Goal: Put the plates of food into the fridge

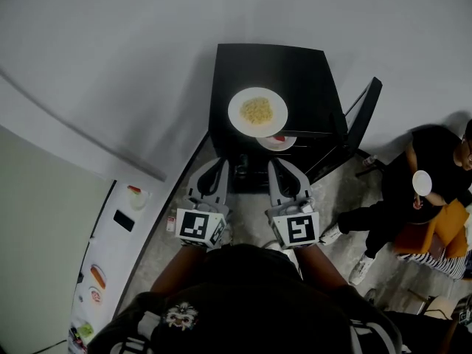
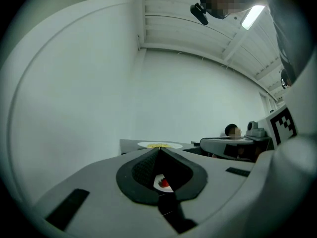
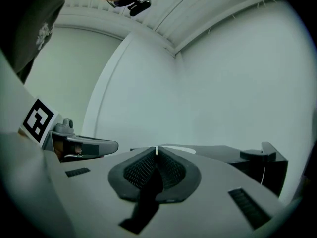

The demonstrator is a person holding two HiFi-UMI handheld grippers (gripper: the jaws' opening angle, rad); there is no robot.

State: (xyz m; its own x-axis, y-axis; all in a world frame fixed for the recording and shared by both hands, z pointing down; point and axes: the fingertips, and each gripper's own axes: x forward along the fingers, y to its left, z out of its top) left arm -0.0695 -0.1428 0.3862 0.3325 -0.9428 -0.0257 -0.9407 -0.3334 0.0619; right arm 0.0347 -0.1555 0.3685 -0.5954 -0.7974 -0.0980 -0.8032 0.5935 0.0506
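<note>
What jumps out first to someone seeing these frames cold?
The white plate of yellow food on the black table, centre of the head view, draws the eye first. A second plate, with something red on it, peeks out at its near edge. Just short of the table, the left gripper and right gripper point at it side by side, both shut and empty.

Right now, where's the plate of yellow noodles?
In the head view the plate of yellow noodles sits on the black table, toward its near edge, with a smaller plate of something red at its near right side.
</note>
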